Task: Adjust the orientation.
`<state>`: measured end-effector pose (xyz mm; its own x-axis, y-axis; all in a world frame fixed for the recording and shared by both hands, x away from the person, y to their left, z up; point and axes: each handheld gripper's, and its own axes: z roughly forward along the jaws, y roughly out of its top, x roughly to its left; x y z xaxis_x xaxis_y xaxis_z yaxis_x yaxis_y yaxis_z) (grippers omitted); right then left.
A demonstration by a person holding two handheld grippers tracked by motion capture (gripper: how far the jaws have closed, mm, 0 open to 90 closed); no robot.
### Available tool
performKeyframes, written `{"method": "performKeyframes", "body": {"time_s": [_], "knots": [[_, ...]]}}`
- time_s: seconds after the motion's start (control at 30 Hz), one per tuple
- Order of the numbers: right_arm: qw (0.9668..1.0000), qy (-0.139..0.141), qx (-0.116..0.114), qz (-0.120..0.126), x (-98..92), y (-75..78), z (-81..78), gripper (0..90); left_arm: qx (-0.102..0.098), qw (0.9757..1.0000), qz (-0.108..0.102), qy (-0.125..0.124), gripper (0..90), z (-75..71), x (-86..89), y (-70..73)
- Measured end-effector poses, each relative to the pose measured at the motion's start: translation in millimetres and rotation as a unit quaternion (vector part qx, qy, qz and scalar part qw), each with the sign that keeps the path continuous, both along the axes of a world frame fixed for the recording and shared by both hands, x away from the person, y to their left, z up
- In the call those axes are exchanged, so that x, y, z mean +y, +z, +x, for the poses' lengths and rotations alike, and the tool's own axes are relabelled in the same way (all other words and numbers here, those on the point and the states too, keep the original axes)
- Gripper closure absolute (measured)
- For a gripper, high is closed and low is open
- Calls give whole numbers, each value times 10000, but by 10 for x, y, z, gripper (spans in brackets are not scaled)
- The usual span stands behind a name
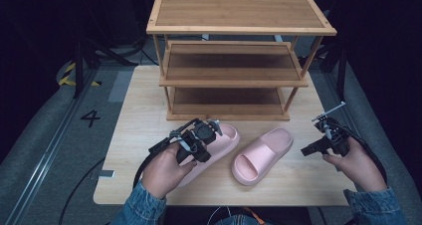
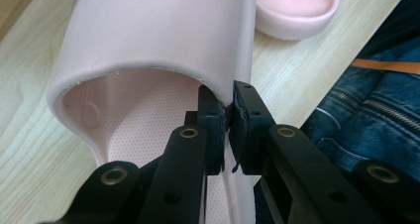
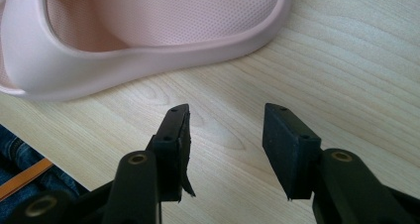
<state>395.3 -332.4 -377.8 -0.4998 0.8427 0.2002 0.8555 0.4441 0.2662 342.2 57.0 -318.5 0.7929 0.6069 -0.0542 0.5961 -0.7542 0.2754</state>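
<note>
Currently, I am clamping the left gripper [image 2: 227, 116] on one pink slipper [image 2: 148, 40] before the empty shoe rack [image 1: 234, 60], while the right gripper [image 3: 225, 135] is waiting, jaws apart, beside the other slipper [image 3: 148, 30], neither yet shelved.

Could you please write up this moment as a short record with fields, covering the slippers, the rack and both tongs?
left tongs: shut on the strap edge of the left slipper
right tongs: open, nothing between the jaws, over bare table
right slipper: flat on the table, untouched, beside the left one
rack: three wooden shelves, all bare, at the far side of the table
left hand: holds the tongs over the left slipper
right hand: near the table's right edge, apart from both slippers
</note>
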Motion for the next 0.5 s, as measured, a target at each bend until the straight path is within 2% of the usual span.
{"method": "performKeyframes", "body": {"time_s": [0.13, 0.2, 0.5], "knots": [[10000, 2, 5, 17, -4, -1, 0, 540, -120, 9999, -22, 62, 831, -10, 11, 87], [10000, -22, 4, 11, -5, -1, 1, 540, -253, 9997, -25, 23, 832, -16, -1, 156], [10000, 5, 10, 14, 11, -5, 0, 535, -506, 9987, 1, 49, 830, 22, -24, 376]]}}
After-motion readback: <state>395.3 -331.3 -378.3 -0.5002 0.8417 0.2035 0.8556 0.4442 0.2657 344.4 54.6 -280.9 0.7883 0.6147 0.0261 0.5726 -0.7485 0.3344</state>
